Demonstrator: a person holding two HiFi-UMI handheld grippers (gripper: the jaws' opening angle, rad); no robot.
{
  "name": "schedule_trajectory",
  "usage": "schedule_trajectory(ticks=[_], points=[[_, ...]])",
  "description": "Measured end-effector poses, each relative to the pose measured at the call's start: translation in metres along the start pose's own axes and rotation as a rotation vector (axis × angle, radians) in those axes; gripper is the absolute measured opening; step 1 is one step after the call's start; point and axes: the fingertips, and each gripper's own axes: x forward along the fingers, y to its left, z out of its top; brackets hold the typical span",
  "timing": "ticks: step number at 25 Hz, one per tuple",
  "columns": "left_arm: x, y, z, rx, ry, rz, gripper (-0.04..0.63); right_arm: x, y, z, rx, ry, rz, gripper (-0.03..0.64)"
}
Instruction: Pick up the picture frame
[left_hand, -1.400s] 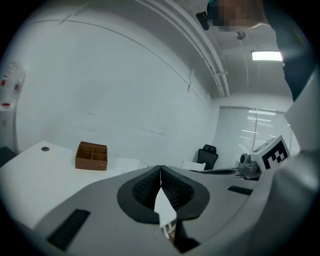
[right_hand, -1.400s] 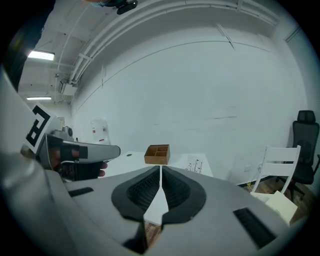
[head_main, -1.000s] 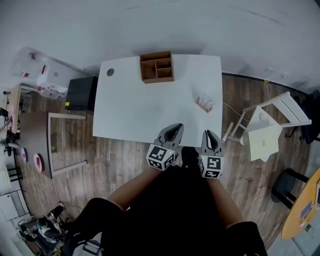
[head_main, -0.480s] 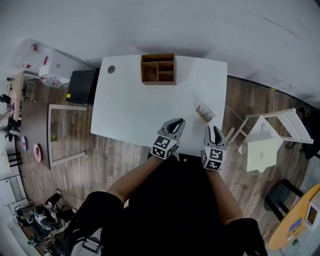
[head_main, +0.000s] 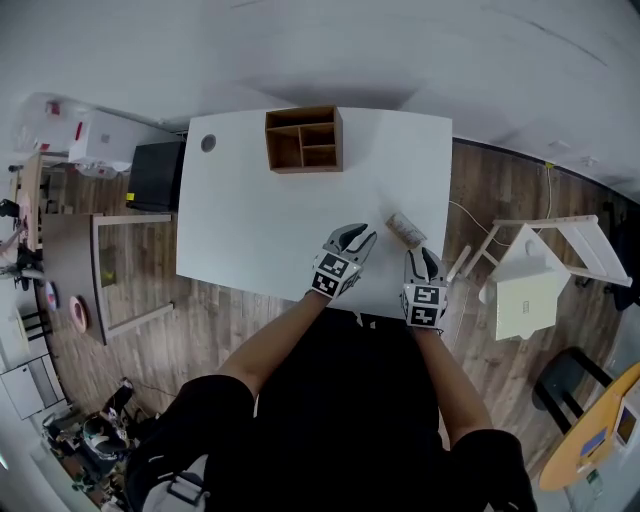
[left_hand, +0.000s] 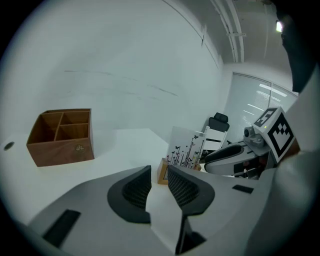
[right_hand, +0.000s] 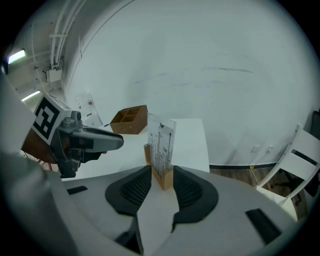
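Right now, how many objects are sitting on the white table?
2: the wooden organizer at the far edge, and the picture frame near the right edge. None seems hidden.

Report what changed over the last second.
Both grippers moved forward from the near edge out over the white table. The right gripper closed in on the clear picture frame with a light wooden base, which now sits at its open jaw tips, not gripped. The left gripper is open and empty. The frame and the brown wooden compartment box stayed put.
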Motion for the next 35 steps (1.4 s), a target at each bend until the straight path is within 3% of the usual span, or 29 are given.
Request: schedule_trajectory(ticks=[6, 13, 22, 26, 28, 35], points=[[0.028, 0.002, -0.001, 0.037, -0.010, -0.027, 0.095, 0.019, -0.004, -0.008, 0.015, 0.029, -0.005, 0.126], [0.050, -0.003, -0.019, 0.146, 0.078, -0.056, 0.096, 0.027, -0.012, -0.014, 0.025, 0.045, -0.051, 0.124], [0.068, -0.012, -0.025, 0.153, 0.105, -0.104, 0.096, 0.036, -0.014, -0.021, 0.063, 0.073, -0.066, 0.126], [0.072, -0.009, -0.027, 0.156, 0.096, -0.098, 0.094, 0.038, -0.015, -0.022, 0.065, 0.072, -0.076, 0.124], [0.072, -0.008, -0.026, 0.172, 0.097, -0.101, 0.058, 0.040, -0.017, -0.021, 0.066, 0.066, -0.081, 0.124], [0.075, -0.013, -0.024, 0.180, 0.088, -0.104, 0.060, 0.042, -0.022, -0.018, 0.067, 0.041, -0.088, 0.124]])
